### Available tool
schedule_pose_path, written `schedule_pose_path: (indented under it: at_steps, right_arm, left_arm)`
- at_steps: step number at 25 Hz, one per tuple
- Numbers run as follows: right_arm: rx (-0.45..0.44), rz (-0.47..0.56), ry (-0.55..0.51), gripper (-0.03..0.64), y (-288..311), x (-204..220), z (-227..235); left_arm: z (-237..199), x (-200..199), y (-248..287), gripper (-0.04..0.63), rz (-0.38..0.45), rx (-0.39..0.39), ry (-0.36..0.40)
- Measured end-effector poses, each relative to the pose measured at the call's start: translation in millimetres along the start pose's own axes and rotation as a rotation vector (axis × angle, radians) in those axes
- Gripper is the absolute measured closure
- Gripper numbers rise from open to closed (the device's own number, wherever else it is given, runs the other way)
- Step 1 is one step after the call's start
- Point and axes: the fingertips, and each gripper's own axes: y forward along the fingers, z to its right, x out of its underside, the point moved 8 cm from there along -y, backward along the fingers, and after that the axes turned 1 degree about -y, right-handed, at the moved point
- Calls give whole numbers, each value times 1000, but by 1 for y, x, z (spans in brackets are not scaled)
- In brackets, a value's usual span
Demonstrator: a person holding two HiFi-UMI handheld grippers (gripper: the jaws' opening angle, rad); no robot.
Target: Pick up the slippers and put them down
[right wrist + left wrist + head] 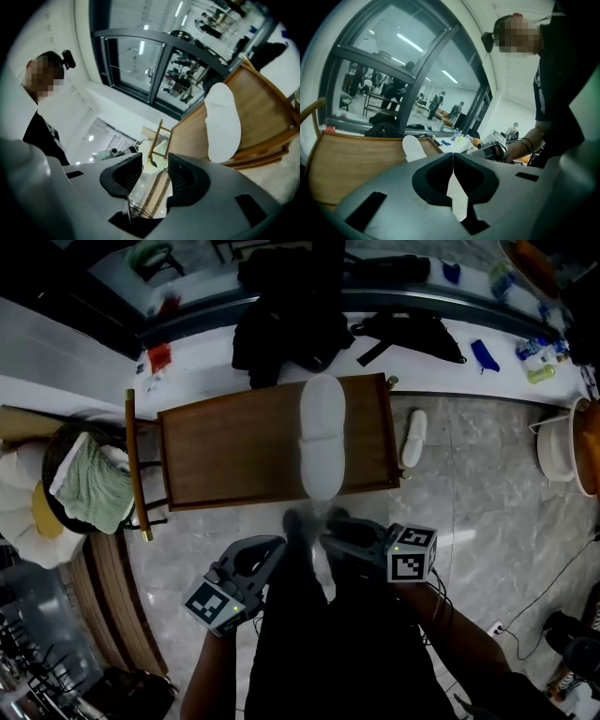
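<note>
One white slipper point(322, 437) lies lengthwise on the low wooden table point(225, 456), near its right end. A second white slipper point(413, 437) lies on the tiled floor just right of the table. Both grippers hang in front of the table's near edge, apart from the slippers. My left gripper point(277, 546) has its jaws together with nothing between them; the left gripper view shows the pads meeting point(453, 157) and the slipper point(414, 147) beyond. My right gripper point(330, 526) is blurred in the head view. Its own view shows it open point(155, 165) and empty, with the slipper point(223, 123) ahead on the table.
A wicker basket with a green cloth point(89, 482) stands left of the table beside a wooden rail point(136, 465). Black clothes and a bag point(281, 324) lie on the white sill behind. A white basin point(560, 451) and a floor cable point(553, 587) are at the right.
</note>
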Motion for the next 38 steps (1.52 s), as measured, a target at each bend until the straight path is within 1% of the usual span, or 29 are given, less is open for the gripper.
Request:
schedule_pose_path:
  at_steps: [1,4,9,13,15,17,19,23,27,28,29,31,34,38]
  right_arm:
    - [15,2,50,466,3,3,9]
    - [76,5,156,466,10,13,37]
    - [188,111,412,468,12,36,82]
    - [221,175,510,468,21,40,99]
    - [228,189,562,468,26,42,104]
    - [227,177,580,468,30,42,109]
    - [245,169,583,466,31,43,115]
    - [255,186,607,468,31,43,125]
    - [261,184,641,469,31,42,134]
    - [265,177,646,496,30,42,135]
    - [267,172,650,543,30,43,135]
    - [260,172,650,561,30,43,134]
    - [242,177,635,566,30,42,133]
    - [231,178,661,569,25,48,130]
  left_arm:
    - [-7,4,4,584,-10,5,-5]
    - [-30,14,18,584,-35,14,-14]
    - [-55,19,38,584,-56,61,3]
    - [-69,22,50,584,-52,85,-6]
    - [-74,26,54,584,-48,93,-16]
    - [-77,30,57,584,-54,101,-24]
    - [-80,35,59,584,-65,109,-29]
    - [-85,42,63,584,-88,113,-42]
    - [-89,47,67,584,-88,114,-53]
    - [-89,47,68,584,-88,115,-55]
    - [-89,47,68,584,-88,117,-57]
    - [-90,48,69,584,-90,121,-59]
    - [-89,49,69,584,-88,127,-58]
    - [-85,51,70,584,-86,141,-56]
